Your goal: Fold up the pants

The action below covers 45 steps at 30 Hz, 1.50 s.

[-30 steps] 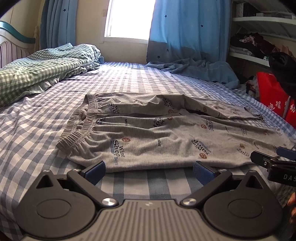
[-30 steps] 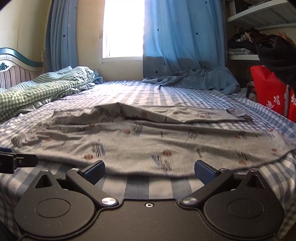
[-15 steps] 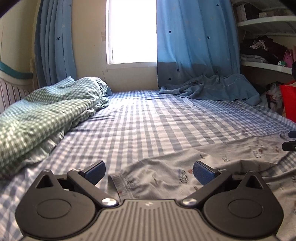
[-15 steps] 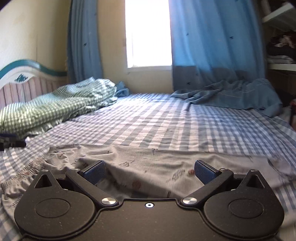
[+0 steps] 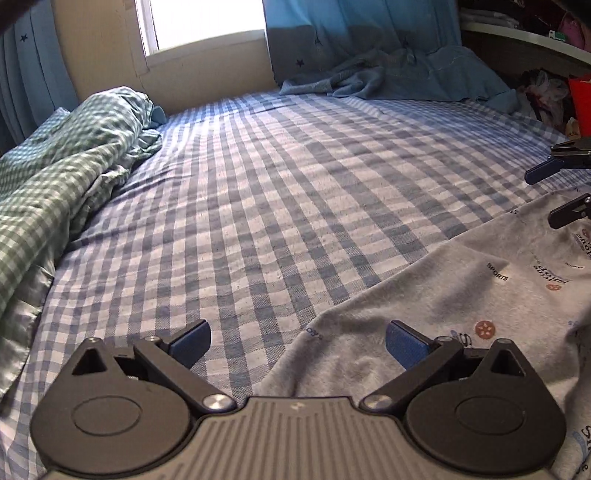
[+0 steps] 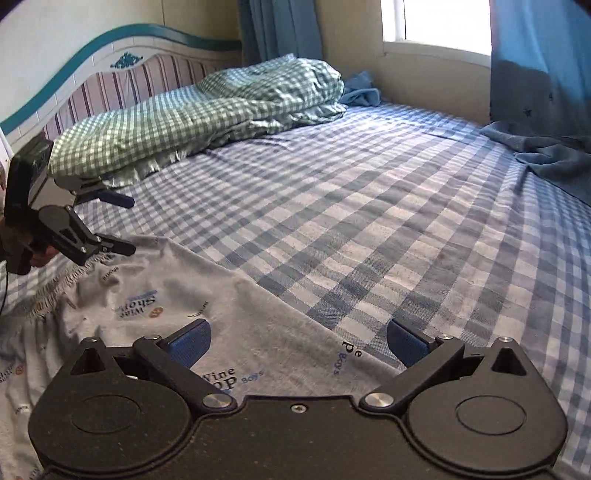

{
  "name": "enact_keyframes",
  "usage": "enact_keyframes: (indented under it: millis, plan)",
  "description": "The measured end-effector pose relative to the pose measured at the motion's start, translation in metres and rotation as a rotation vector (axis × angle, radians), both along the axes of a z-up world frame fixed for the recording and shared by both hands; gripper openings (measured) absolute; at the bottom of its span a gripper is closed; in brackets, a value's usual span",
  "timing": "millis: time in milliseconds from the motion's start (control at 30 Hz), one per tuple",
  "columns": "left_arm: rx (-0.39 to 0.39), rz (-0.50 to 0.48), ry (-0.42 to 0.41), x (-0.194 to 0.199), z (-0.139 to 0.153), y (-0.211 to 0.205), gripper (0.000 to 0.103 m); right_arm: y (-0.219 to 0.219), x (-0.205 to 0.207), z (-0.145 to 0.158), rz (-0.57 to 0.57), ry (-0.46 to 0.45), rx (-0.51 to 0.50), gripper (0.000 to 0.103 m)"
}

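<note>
Fingers (image 5: pixel 192 341) of two spread grippers, one pants (image 6: pixel 236 295)

Overexposed window (image 5: pixel 207 22) backlights the room; fisheye edges curve.

A bed (image 5: pixel 280 192) in blue-checked sheet fills the room; a green gingham duvet (image 6: pixel 207 122) lies along its striped headboard (image 6: pixel 110 85), and a bright window (image 5: pixel 207 22) between blue curtains (image 5: pixel 354 26) lights the far wall

The grey pants (image 5: pixel 461 295) with small printed words and round orange motifs lie spread and slightly rumpled on the blue checked bed (image 5: pixel 277 184), gathered elastic waistband (image 6: pixel 48 295) at one end.
</note>
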<state>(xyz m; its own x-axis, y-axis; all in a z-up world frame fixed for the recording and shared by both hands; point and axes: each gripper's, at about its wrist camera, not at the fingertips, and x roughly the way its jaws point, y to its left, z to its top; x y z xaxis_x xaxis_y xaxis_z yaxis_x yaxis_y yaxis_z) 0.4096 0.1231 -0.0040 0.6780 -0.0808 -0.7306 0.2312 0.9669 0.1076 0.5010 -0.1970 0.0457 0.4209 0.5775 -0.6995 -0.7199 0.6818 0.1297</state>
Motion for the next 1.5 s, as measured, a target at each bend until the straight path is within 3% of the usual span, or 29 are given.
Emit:
enact_keyframes:
  millis: [100, 300, 333, 467, 533, 567, 600, 767, 933, 1200, 1333, 1500]
  plan:
    - [0.012, -0.025, 0.042, 0.008, -0.006, 0.009, 0.1, 0.009, 0.017, -0.013, 0.025, 0.011, -0.057, 0.086]
    - [-0.02, -0.077, 0.138, 0.017, -0.01, 0.026, 0.066, 0.008, 0.041, -0.034, 0.051, 0.062, -0.073, 0.059]
    - [-0.024, -0.085, 0.152, 0.018, -0.01, 0.027, 0.056, 0.009, 0.044, -0.036, 0.07, 0.075, -0.071, 0.058]
    - [-0.016, -0.123, 0.196, 0.013, -0.008, 0.024, 0.041, 0.012, 0.045, -0.041, 0.122, 0.116, -0.064, 0.055]
    - [0.0, -0.126, 0.203, 0.012, -0.006, 0.022, 0.015, 0.015, 0.044, -0.042, 0.12, 0.111, -0.071, 0.041]
    - [0.012, -0.118, 0.204, 0.012, -0.005, 0.019, 0.013, 0.016, 0.043, -0.041, 0.12, 0.107, -0.064, 0.016]
    - [0.023, -0.107, 0.199, 0.012, -0.004, 0.017, 0.007, 0.018, 0.041, -0.04, 0.115, 0.092, -0.068, 0.0]
    - [0.055, -0.059, 0.136, 0.0, 0.013, 0.006, 0.002, 0.026, 0.019, -0.031, 0.098, 0.001, -0.116, 0.0]
    - [0.066, -0.061, -0.003, -0.034, 0.05, -0.002, 0.002, 0.012, -0.026, 0.012, 0.021, -0.126, -0.081, 0.0]
    - [0.119, -0.128, -0.199, -0.128, 0.1, -0.029, 0.002, -0.018, -0.156, 0.086, -0.021, -0.286, -0.02, 0.0]
    - [0.136, -0.163, -0.239, -0.18, 0.102, -0.037, 0.002, -0.028, -0.226, 0.093, -0.026, -0.307, -0.003, 0.0]
    - [0.17, -0.223, -0.247, -0.238, 0.074, -0.046, 0.002, -0.037, -0.301, 0.072, -0.048, -0.278, 0.005, 0.0]
